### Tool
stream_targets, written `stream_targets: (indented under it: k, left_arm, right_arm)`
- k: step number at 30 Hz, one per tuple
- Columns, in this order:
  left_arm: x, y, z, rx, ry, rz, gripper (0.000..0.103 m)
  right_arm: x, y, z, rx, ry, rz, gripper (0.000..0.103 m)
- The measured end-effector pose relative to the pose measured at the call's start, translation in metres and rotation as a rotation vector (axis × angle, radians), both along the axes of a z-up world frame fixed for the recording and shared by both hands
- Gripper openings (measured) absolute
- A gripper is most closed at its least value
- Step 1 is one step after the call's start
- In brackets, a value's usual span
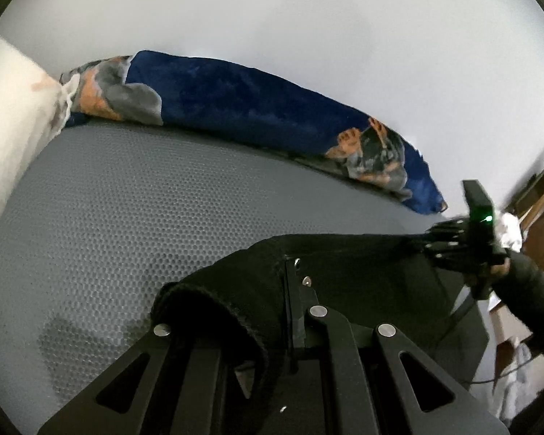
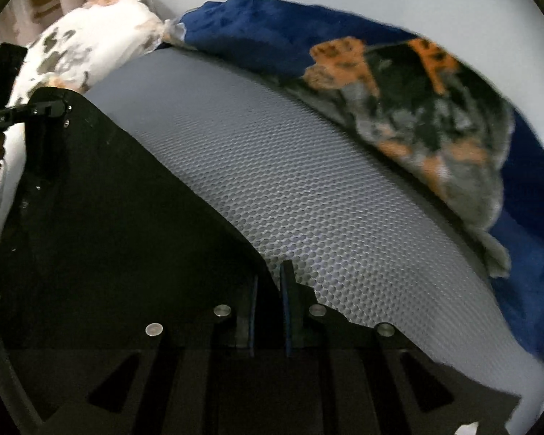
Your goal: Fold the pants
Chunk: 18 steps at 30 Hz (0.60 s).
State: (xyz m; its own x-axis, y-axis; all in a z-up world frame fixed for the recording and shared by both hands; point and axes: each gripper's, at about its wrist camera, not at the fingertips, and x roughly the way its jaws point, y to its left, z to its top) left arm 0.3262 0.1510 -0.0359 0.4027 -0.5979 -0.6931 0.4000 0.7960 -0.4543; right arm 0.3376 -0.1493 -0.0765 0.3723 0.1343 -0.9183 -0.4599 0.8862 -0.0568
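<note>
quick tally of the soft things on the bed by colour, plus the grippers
black pants: 1
blue blanket with orange and grey print: 1
white pillow with grey and orange spots: 1
grippers: 2, the left gripper and the right gripper, both shut on the pants
total: 5

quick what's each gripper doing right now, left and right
Left gripper: closed on an edge of the black pants.
Right gripper: closed, pinching an edge of the same pants.
</note>
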Motion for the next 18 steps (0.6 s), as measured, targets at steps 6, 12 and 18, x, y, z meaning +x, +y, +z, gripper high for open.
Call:
stream_targets:
  k: [6,12,18]
  left_arm:
    - [-0.029,0.007,0.024,0.003,-0.05,-0.086,0.008]
    - [-0.082,0.018,0.048,-0.005,-0.089,-0.187,0.008]
    - [-0.145,0.031,0.049,-0.005,-0.056,-0.307,0.011]
  right_arm:
    - [-0.042,-0.006,0.039,-0.009,-0.067,-0.069,0.008]
    - [-0.111,-0.011,0.082,0.029,-0.125,-0.109,0.008]
    - [-0.191,-0.016,0.09,0.089,-0.112,-0.151,0.007]
